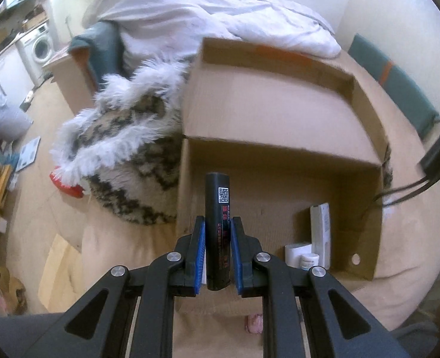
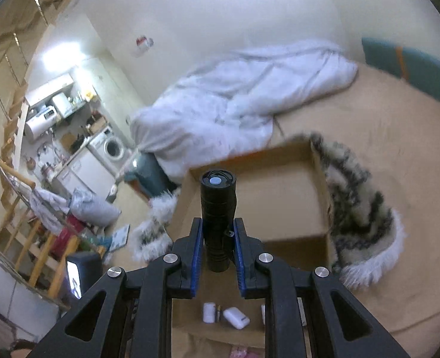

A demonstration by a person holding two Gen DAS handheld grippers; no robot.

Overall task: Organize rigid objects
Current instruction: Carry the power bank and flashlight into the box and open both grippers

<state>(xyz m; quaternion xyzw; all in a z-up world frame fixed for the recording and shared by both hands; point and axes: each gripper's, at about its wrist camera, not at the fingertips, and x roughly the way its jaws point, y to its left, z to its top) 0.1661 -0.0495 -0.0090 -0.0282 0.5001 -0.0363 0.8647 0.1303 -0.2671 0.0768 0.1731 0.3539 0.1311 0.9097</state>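
Both my grippers are loaded. My left gripper (image 1: 217,223) is closed tight on a black cylinder (image 1: 217,232) with a QR label and red print, blue pads pinching its lower half, top end sticking up past the fingertips. My right gripper (image 2: 218,226) is clamped on a black flashlight (image 2: 217,217), ribbed body between the pads, grey button cap facing the camera.

Both items are held up over the open cardboard box (image 1: 279,155), which sits on a tan bed cover (image 1: 407,238). Box bottom, left view: a white upright packet (image 1: 321,232) by the right wall, a white roll (image 1: 297,252) and a small white jar (image 1: 308,260) just beside it. Right view shows a small white bottle (image 2: 208,312) and a white case (image 2: 236,317) lying on the box floor, near each other.

Draped around the box: a furry patterned throw (image 1: 130,155) with white fringe, touching the box's side. Behind it, a crumpled white duvet (image 1: 214,15) on the bed. A teal cushion (image 1: 398,83) sits by the cream wall. Something red (image 1: 66,183) pokes out under the throw; can't tell what.

Room beyond: a washing machine (image 2: 112,147) under a cluttered counter, a wooden stair railing (image 2: 17,185) at left, a grey sack (image 2: 93,205) on the floor. Background blurred.
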